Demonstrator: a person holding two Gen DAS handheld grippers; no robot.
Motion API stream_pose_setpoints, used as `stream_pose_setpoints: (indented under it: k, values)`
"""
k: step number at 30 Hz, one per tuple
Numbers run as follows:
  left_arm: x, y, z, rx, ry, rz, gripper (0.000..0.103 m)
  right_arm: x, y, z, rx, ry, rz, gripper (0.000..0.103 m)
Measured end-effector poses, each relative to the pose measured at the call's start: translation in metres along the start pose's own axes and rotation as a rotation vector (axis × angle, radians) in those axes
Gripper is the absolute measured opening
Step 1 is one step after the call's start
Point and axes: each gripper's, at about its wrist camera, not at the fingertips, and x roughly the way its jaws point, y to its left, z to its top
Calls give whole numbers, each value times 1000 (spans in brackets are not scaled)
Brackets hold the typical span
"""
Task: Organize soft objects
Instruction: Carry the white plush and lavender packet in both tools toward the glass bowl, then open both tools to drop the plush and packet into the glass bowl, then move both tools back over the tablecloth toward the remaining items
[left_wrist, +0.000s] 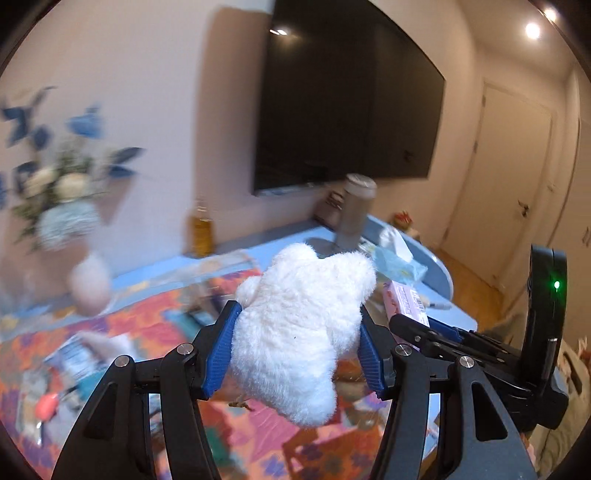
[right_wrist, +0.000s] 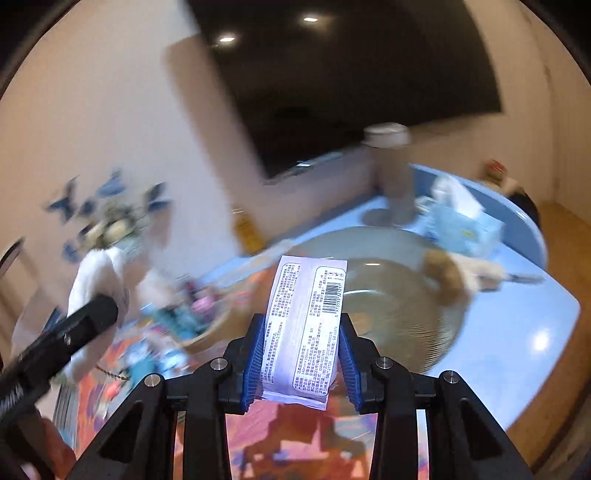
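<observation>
My left gripper (left_wrist: 299, 332) is shut on a white plush toy (left_wrist: 295, 332) and holds it above the colourful mat (left_wrist: 258, 435). My right gripper (right_wrist: 301, 343) is shut on a pale purple tissue pack (right_wrist: 306, 328) with a barcode, held above the table. The pack (left_wrist: 406, 302) and the right gripper's fingers also show at the right in the left wrist view. The plush (right_wrist: 99, 280) and a left finger (right_wrist: 74, 332) show at the left in the right wrist view. A tan plush (right_wrist: 454, 273) lies on the rim of a round bowl (right_wrist: 399, 310).
A blue table (right_wrist: 517, 332) carries a brown cup (right_wrist: 391, 173), a blue tissue box (right_wrist: 461, 221), a yellow bottle (left_wrist: 202, 229), a flower vase (left_wrist: 88, 273) and small items on the mat. A dark TV (left_wrist: 347, 103) hangs behind. The wooden floor lies to the right.
</observation>
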Motion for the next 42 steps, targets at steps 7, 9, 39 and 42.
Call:
stream_pose_setpoints:
  k: [7,9,39,42]
  values:
    - [68,-41,-11,108,70,-56,66,40,-52,-3,167,119,38,43]
    - [75,-39,-12,87,85,-63,76,39,-60,-5,191,109,-4,63]
    - [-243,223,-177,-398,-13,578,102,10,194,-151,-452,182,228,82]
    - [-216,249,-216,-462,58,582,102,28,202,-173,-497,212,208,82]
